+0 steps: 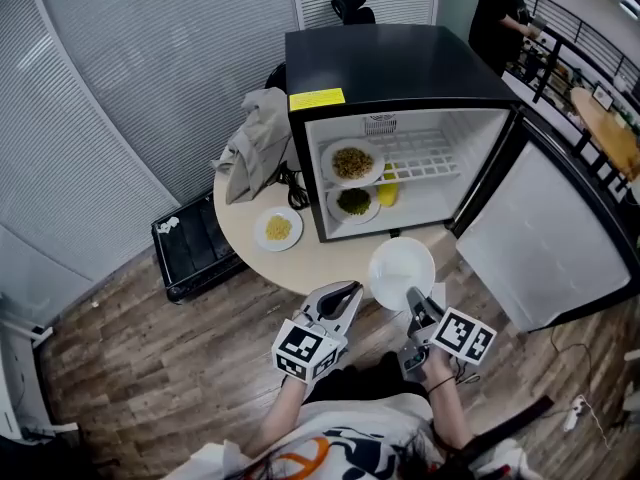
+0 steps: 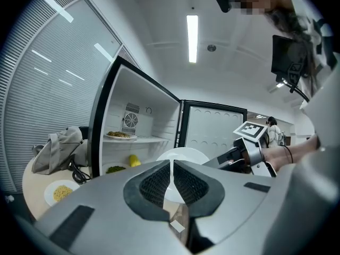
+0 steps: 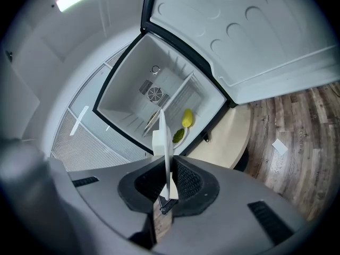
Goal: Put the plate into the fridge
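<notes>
The left claw [image 1: 338,304] is closed on nothing. The right claw [image 1: 418,304] pinches the rim of the white plate [image 1: 400,271]. The plate is just in front of the open fridge [image 1: 390,63], above the counter [image 1: 300,260] edge.

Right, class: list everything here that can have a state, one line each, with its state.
Fridge: door open.
White plate: empty, held outside the fridge.
Right gripper: shut on the white plate.
Left gripper: shut, nothing held.
Shelf plate: holds food, inside the fridge.
Table plate: holds yellow food.
</notes>
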`<state>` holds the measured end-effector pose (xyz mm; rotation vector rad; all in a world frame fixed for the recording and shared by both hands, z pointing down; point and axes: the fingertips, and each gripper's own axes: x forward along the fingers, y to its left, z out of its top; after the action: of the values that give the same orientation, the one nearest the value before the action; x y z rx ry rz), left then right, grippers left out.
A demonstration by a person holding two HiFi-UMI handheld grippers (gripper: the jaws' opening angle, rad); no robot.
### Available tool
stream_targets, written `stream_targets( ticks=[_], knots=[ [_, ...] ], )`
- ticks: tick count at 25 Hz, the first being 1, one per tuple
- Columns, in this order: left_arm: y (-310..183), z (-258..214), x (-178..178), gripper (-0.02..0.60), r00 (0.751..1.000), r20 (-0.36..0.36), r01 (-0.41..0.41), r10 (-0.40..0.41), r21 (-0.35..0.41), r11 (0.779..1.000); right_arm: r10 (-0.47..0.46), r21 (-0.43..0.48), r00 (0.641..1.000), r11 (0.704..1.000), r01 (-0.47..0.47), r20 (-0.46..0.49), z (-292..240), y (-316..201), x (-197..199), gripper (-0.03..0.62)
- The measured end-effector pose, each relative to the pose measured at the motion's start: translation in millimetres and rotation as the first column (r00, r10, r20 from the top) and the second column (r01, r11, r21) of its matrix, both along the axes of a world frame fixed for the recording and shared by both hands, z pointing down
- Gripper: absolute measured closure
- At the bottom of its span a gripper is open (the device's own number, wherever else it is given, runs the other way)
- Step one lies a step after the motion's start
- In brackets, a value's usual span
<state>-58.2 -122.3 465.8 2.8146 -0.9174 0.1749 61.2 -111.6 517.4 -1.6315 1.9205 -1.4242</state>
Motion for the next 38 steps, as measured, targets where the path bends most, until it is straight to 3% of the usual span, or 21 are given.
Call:
stream_targets(
  ticks=[11,26,38],
  knots=[
    [-33,5,2,0.561,0.999,0.017,0.031,-0.031,-0.007,0.999,0.007,0.021,0.999,1.000,-0.007,0.042,-7,-43,13,0.565],
    [-109,-5,36,0.561,0.999,0.003,0.049,-0.049,0.017,0.999,0.007,0.114,0.997,0.993,-0.015,0.072,-55,-144,49,0.565],
    [-147,0,50,0.561,0.998,0.005,0.064,-0.064,-0.002,0.998,0.046,0.124,0.996,0.991,-0.055,0.074,-65,-199,74,0.565]
  ],
)
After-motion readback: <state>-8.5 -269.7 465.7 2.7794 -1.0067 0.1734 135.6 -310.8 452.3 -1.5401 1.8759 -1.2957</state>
